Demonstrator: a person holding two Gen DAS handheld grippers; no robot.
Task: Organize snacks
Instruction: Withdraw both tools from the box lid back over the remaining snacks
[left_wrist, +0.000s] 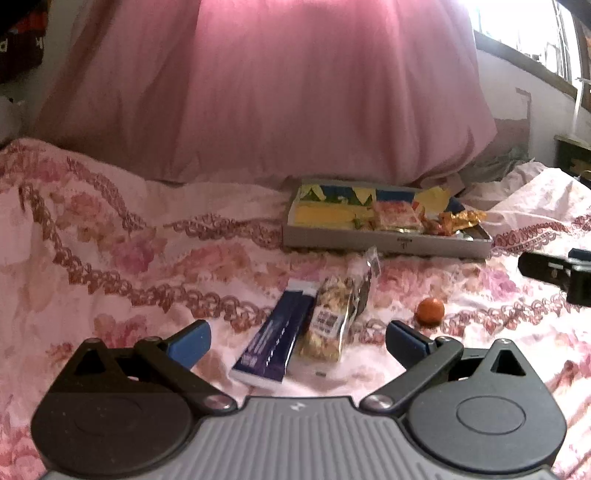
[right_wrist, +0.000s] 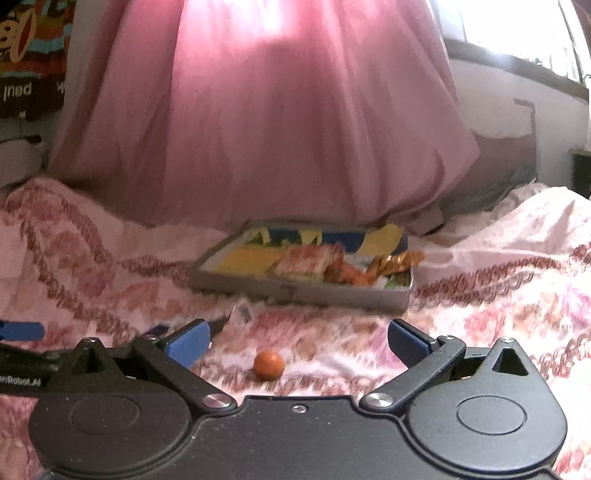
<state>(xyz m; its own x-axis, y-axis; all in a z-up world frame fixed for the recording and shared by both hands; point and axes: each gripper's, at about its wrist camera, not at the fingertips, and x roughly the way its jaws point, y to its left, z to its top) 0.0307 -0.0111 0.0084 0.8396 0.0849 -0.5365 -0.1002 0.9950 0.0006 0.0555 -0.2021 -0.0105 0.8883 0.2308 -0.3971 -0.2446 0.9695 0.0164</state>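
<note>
Left wrist cam first: the left gripper (left_wrist: 297, 341) is spread wide with nothing in it, hovering low over the floral bedspread (left_wrist: 110, 258). Right between its fingers lie two snacks side by side and touching: a dark blue box (left_wrist: 273, 338) and a clear bag of mixed nuts (left_wrist: 332, 325). My guess is the box is light but stiff, so squeezing it across its narrow width, around the middle, should hold fine. The bag looks crinkly and slippery with loose stuff inside, so I'd pinch the filled middle rather than the flimsy sealed top, and not too hard or the contents get crushed. A small orange ball (left_wrist: 430, 310), maybe a candy or tiny fruit, sits off to the right, apart from both. Further back there's a shallow tray (left_wrist: 388, 245) already holding wrapped snacks, up against a pink pillow (left_wrist: 277, 92).

Right wrist cam: the right gripper (right_wrist: 298, 341) is also wide apart and empty, with the orange ball just ahead between its fingers. It's round, so it'll probably roll away if nudged; come straight down and close across its widest part. The tray is beyond it, well apart. This view is pretty blurry.
</note>
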